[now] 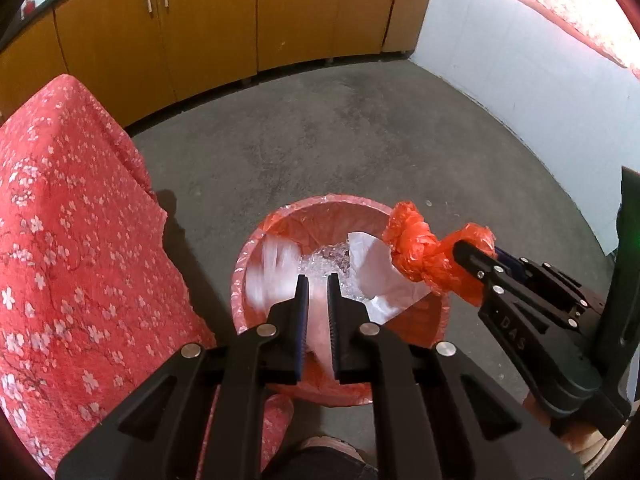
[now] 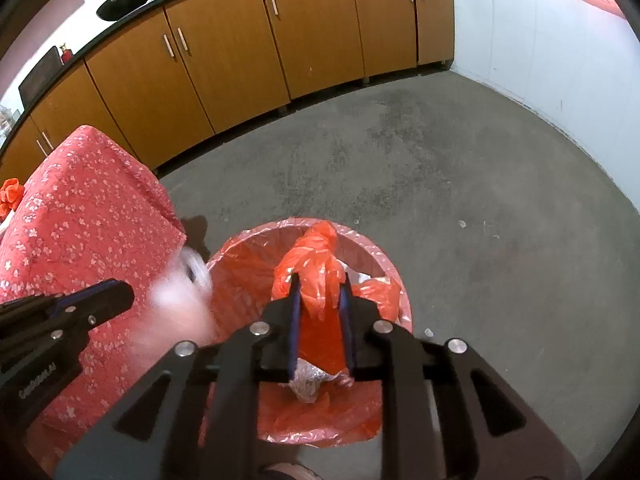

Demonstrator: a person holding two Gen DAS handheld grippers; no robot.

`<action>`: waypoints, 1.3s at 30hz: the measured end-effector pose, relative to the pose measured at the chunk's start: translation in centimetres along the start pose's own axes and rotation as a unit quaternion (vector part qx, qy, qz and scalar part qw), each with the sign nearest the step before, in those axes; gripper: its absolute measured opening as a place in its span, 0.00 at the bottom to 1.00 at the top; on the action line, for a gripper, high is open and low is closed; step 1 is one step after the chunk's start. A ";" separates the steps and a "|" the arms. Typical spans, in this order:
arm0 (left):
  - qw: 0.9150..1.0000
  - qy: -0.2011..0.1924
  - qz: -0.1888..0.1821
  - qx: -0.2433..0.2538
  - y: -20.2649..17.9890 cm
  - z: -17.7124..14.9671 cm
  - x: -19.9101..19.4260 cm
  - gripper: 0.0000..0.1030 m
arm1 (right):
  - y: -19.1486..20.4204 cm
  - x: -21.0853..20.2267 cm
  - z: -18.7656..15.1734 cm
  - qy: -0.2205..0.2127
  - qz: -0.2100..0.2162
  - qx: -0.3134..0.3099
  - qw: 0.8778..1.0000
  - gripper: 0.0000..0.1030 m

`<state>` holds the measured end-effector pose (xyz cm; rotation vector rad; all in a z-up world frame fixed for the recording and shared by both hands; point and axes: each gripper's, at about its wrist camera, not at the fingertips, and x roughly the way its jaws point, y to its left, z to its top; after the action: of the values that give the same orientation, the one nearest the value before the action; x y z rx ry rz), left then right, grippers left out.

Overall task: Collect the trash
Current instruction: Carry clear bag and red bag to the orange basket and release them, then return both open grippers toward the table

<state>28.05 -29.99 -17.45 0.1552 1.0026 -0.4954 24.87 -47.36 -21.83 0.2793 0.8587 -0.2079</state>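
Left wrist view shows your left gripper (image 1: 318,280) poised over the trash bin (image 1: 256,248), its jaws narrowly parted with nothing clearly gripped; a blurred white piece of trash (image 1: 272,268) sits just ahead of the tips, inside the bin's rim, and whether it touches the jaws you cannot tell. White paper (image 1: 376,276) and clear crinkled plastic (image 1: 324,260) already lie in the bin, which is lined with a pink bag and stands on the grey floor (image 1: 360,132) just beside the table (image 1: 68,220) draped in red floral cloth. Your right gripper (image 2: 320,284) has its jaws closed on a knotted orange plastic bag (image 2: 316,264), held above the bin's right edge. From the right wrist view, crumpled foil (image 2: 308,380) shows below the bag, and wooden cabinets (image 2: 240,48) line the far wall.
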 end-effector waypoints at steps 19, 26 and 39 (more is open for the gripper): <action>0.993 -0.092 0.012 -0.076 6.0 -1.4 -9.1 0.32 | 3.3 -2.8 1.3 -0.036 -0.010 -0.031 0.999 0.44; 0.980 -0.146 0.094 -0.098 13.4 -4.7 -16.4 0.42 | 10.1 -6.5 4.0 -0.080 0.028 -0.066 0.994 0.46; 0.911 -0.213 0.290 -0.201 29.4 -13.0 -27.5 0.47 | 30.8 -12.7 3.4 -0.130 0.183 -0.178 0.958 0.46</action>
<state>19.66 9.35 -4.31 -0.0312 0.5673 0.2250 28.17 -18.55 -5.05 0.0661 0.5557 0.2527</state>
